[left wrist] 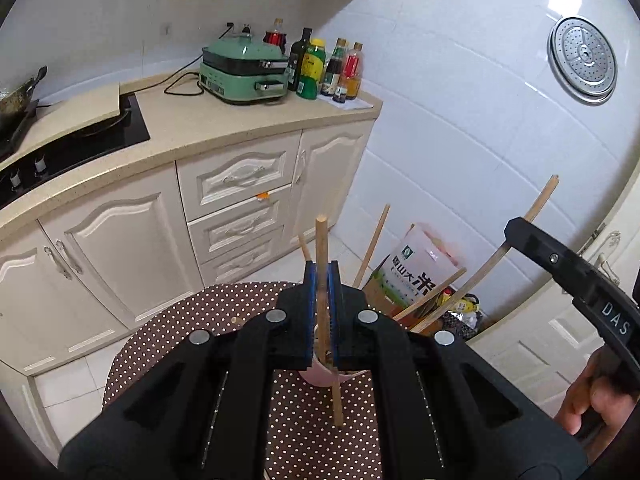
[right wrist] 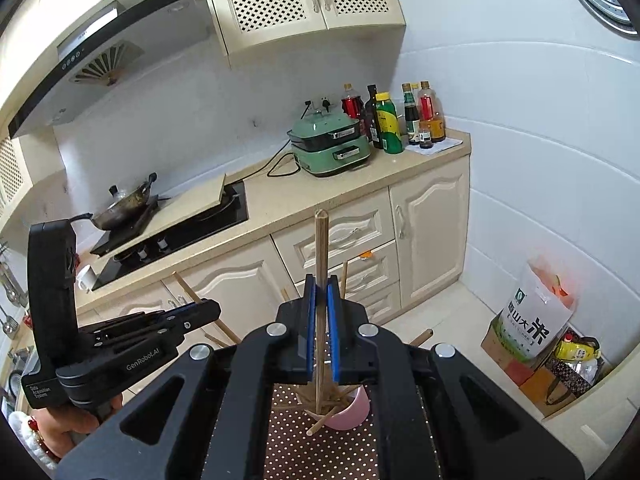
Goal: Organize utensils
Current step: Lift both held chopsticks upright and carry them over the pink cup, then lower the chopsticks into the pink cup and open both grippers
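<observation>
1. The left gripper (left wrist: 321,280) is clamped tight on one wooden chopstick (left wrist: 325,300), which stands nearly upright between the blue pads, its lower end hanging over the dotted tabletop (left wrist: 192,320).
2. The right gripper (right wrist: 321,300) is pinched shut on a second chopstick (right wrist: 320,264), also almost vertical; its lower tip reaches down to the mouth of the pink cup (right wrist: 352,412).
3. That cup stands on the dotted tabletop, away from the edges I can see, directly under both grippers. Loose chopsticks (right wrist: 332,404) already sit in it, fanning out at odd angles, and one pokes out over the rim.
4. As I judge it, the step in hand is dropping each held stick into the cup.
5. To do it well, keep each stick upright and bring its tip inside the rim before letting go.
6. Feed the sticks in one at a time, since the two grippers sit close together and could knock each other.
7. Aim for a gap between the leaning sticks, or the tip may catch and tip the light cup.
8. Release low, so the stick slides in and does not bounce out.
</observation>
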Available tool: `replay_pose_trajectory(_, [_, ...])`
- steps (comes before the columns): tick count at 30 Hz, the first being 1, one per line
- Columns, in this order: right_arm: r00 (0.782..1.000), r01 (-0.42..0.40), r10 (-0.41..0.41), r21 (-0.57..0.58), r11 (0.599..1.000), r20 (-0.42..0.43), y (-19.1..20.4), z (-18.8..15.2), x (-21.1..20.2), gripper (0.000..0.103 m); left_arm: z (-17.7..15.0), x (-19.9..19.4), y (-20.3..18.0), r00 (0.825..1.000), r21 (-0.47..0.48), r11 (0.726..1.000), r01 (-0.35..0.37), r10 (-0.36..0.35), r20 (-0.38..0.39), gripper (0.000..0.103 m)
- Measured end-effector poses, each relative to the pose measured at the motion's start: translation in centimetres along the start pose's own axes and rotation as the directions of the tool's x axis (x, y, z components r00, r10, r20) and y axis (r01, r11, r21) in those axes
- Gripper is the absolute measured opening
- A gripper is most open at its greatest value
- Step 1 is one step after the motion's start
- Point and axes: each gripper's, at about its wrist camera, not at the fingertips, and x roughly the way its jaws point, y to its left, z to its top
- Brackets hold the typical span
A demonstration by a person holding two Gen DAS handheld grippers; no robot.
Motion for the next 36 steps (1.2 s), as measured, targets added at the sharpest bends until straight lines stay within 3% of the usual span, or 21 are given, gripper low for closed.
replay_pose_trajectory(18, [0.994,-0.010,0.006,-0.030,1.000,-0.110,-0.1,-2.6,2.3,0.004,-2.4,2.7,0.2,0.994,0.015,1.000,0.020,-0.018,-0.111,0.006])
replay_pose_trajectory(36, [0.971,-0.015,-0.003,-0.076,0.997,-0.239,0.8,-6.0,4.8,0.005,-4.0,4.4,0.3,0.978,0.004,0.999,0.035,-0.034,-0.206,0.006])
